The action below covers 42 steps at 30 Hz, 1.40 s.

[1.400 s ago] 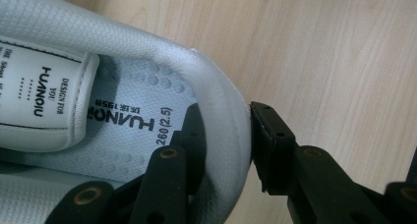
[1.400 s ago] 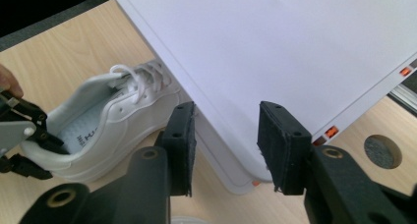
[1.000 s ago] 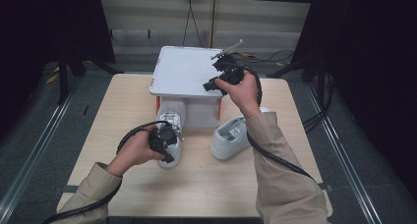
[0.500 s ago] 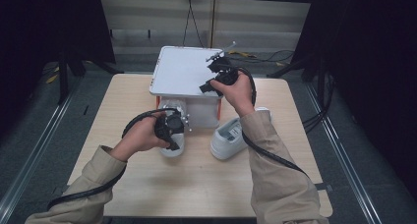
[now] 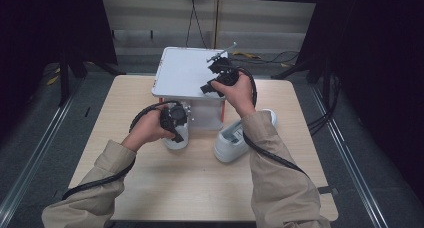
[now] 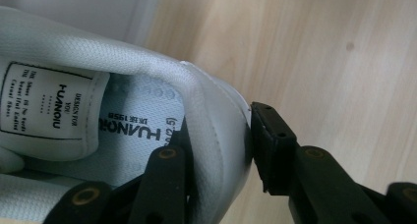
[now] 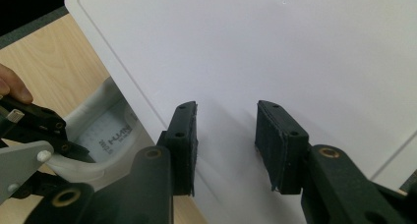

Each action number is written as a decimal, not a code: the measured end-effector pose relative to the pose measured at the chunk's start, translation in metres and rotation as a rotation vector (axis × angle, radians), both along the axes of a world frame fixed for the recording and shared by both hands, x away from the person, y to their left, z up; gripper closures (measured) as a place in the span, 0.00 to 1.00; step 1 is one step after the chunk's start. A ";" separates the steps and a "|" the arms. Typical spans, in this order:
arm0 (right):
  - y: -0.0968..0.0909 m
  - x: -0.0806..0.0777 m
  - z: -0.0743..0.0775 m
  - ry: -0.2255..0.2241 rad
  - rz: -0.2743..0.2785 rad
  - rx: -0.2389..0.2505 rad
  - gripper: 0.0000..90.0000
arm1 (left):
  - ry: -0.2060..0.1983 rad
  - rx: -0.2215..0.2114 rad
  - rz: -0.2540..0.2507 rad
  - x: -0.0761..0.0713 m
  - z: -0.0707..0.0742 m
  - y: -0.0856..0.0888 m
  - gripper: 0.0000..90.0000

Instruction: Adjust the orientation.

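Note:
A white shoe [image 5: 176,140] stands on the table against the front of a white box [image 5: 182,73]. My left gripper [image 5: 176,122] is at its heel. In the left gripper view the padded heel collar [image 6: 216,116] sits between the jaws of the left gripper [image 6: 219,130], one inside the shoe and the other right at the outer heel. These jaws have just been opening and the collar looks unsqueezed. My right gripper [image 5: 212,83] hovers over the box lid [image 7: 270,52]. The right gripper [image 7: 226,135] is open with nothing between its pads.
A second white shoe [image 5: 235,140] lies on the wooden table [image 5: 200,188] to the right, by the right forearm. The box stands at the table's far middle. Cables trail from both grippers. Dark floor and rails surround the table.
My left hand has moved up and right toward the box, and the shoe has come along with it. The right gripper has stayed over the lid.

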State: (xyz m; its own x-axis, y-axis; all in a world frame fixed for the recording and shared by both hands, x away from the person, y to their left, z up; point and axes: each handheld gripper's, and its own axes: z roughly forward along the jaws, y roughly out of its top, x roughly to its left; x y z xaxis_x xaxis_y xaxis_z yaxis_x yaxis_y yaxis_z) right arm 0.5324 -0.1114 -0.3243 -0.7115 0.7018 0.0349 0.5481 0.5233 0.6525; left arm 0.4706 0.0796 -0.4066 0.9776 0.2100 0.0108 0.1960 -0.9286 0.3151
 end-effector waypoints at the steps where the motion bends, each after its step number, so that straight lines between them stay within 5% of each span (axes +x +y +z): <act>1: 0.000 0.000 0.000 0.002 -0.001 0.002 0.66 | 0.004 -0.004 0.004 0.000 0.000 0.001 0.75; 9: 0.001 -0.001 -0.001 -0.002 -0.015 0.001 0.68 | -0.033 -0.068 0.123 -0.015 0.025 0.019 0.61; 13: 0.003 -0.002 0.000 -0.004 -0.027 -0.012 0.68 | -0.093 -0.105 0.117 -0.034 0.034 0.026 0.56; 15: 0.003 -0.002 0.000 -0.006 -0.029 -0.016 0.68 | -0.044 -0.130 0.117 -0.042 0.039 0.028 0.67; 17: 0.003 -0.002 0.000 -0.004 -0.029 -0.017 0.68 | -0.001 -0.129 0.092 -0.050 0.041 0.028 0.66; 19: 0.004 -0.002 0.001 0.000 -0.030 -0.022 0.68 | 0.028 -0.104 0.082 -0.055 0.038 0.026 0.68; 24: 0.006 -0.002 0.001 -0.006 -0.029 -0.040 0.68 | 0.029 -0.096 0.102 -0.055 0.010 0.023 0.72; 29: 0.006 -0.001 0.001 0.004 -0.036 -0.027 0.68 | -0.004 -0.064 0.110 -0.052 -0.007 0.020 0.76; 30: 0.006 0.000 0.001 0.003 -0.039 -0.023 0.68 | -0.037 -0.044 0.135 -0.048 -0.013 0.020 0.78; 38: 0.010 -0.001 0.002 -0.007 -0.040 -0.048 0.68 | -0.053 -0.050 0.174 -0.041 -0.016 0.019 0.97; 42: 0.010 0.000 0.002 -0.005 -0.040 -0.048 0.68 | -0.080 -0.045 0.202 -0.035 -0.016 0.020 0.98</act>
State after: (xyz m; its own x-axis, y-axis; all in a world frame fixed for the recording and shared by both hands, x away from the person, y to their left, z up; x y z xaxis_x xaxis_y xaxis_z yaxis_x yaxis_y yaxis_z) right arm 0.5319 -0.1017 -0.3227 -0.6832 0.7302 -0.0032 0.5660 0.5323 0.6296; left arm 0.4353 0.0999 -0.4229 0.9119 0.4039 0.0730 0.3496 -0.8575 0.3775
